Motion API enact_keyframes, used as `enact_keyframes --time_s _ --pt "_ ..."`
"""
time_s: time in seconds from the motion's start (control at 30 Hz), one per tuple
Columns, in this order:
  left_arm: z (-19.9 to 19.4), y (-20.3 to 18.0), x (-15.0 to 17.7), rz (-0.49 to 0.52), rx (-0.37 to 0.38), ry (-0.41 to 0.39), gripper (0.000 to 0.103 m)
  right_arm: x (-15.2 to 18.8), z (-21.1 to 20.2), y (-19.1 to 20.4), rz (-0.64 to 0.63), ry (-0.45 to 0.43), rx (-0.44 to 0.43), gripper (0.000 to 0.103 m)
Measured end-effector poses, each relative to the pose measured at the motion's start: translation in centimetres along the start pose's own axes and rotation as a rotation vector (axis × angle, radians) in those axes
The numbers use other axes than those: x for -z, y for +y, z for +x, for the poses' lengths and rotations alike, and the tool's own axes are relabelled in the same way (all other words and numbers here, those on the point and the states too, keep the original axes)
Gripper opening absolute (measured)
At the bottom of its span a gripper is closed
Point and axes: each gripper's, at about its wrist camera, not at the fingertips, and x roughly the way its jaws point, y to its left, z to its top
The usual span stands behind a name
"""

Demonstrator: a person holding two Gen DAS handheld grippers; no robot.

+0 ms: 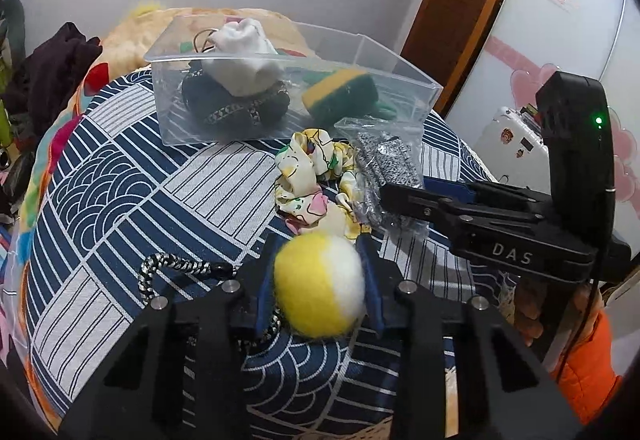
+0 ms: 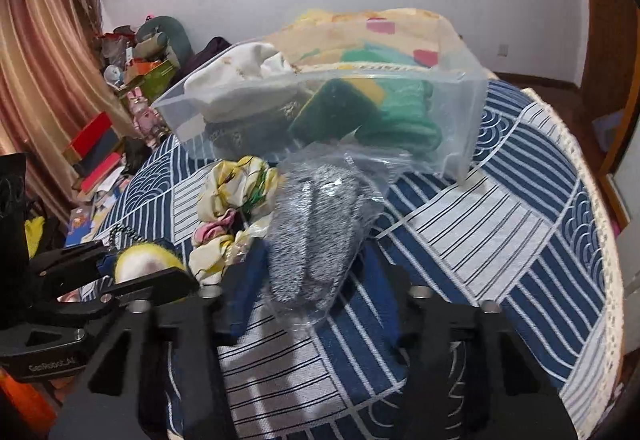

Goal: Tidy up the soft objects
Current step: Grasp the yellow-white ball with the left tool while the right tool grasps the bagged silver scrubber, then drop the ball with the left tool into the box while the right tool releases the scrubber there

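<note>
My left gripper [image 1: 318, 272] is shut on a yellow and white fuzzy ball [image 1: 320, 284] with a braided black and white cord [image 1: 168, 268], just above the blue patterned tablecloth [image 1: 120, 199]. My right gripper [image 2: 316, 280] is open around a clear bag of grey knit fabric [image 2: 316, 224], which also shows in the left wrist view [image 1: 384, 167]. A floral scrunchie [image 1: 316, 175] lies between them. The clear plastic bin [image 1: 280, 95] behind holds a white cloth [image 1: 244, 55], a dark pouch [image 1: 232, 103], a yellow-green sponge [image 1: 340, 91] and a green cloth [image 2: 404, 115].
The table's lace-trimmed edge [image 2: 600, 240] curves at the right. A heaped blanket [image 2: 380, 27] lies behind the bin. Clutter and boxes [image 2: 120, 87] stand by the curtain at left. A white wardrobe [image 1: 560, 19] and a suitcase [image 1: 516, 143] stand at right.
</note>
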Motion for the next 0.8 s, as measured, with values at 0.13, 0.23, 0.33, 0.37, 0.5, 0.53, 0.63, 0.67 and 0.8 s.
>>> enact_keyframes --time_s 0.13,0.23,0.33,0.37,0.5,0.53,0.63,0.67,0.8 --pt "-0.9 0.2 -0.5 -0.005 -0.008 -0.025 0.037 0.0 -0.7 0.7 -0.038 -0.022 0.025 0.026" --pt "-1.8 0.4 -1.2 -0.01 -0.015 -0.051 0.037 -0.3 -1.4 1.1 -0.063 -0.046 0.052 0.024" --pt "-2.7 0.5 -2.2 -0.008 -0.027 -0.087 0.037 -0.6 -2.2 1.2 -0.073 -0.073 0.071 0.024" --pt "-3.0 0.6 -2.5 -0.008 -0.03 -0.098 0.037 -0.9 -2.5 1.2 -0.076 -0.084 0.077 0.024" --pt "-3.9 0.9 -4.6 -0.006 -0.051 -0.151 0.037 -1.6 -4.1 1.1 -0.08 -0.14 0.091 0.024" --pt "-4.1 0.9 -5.1 -0.006 -0.055 -0.161 0.037 -1.8 -4.3 1.1 -0.081 -0.152 0.095 0.024" --pt "-4.6 0.8 -6.8 -0.004 -0.063 -0.2 0.037 -2.7 -5.3 1.0 -0.085 -0.19 0.112 0.024" --pt "-4.8 0.7 -7.5 -0.004 -0.058 -0.215 0.037 -3.0 -5.5 1.0 -0.086 -0.202 0.117 0.024" --pt "-5.2 0.2 -9.8 0.013 -0.063 -0.268 0.037 -4.8 -6.6 0.8 -0.095 -0.264 0.136 0.024"
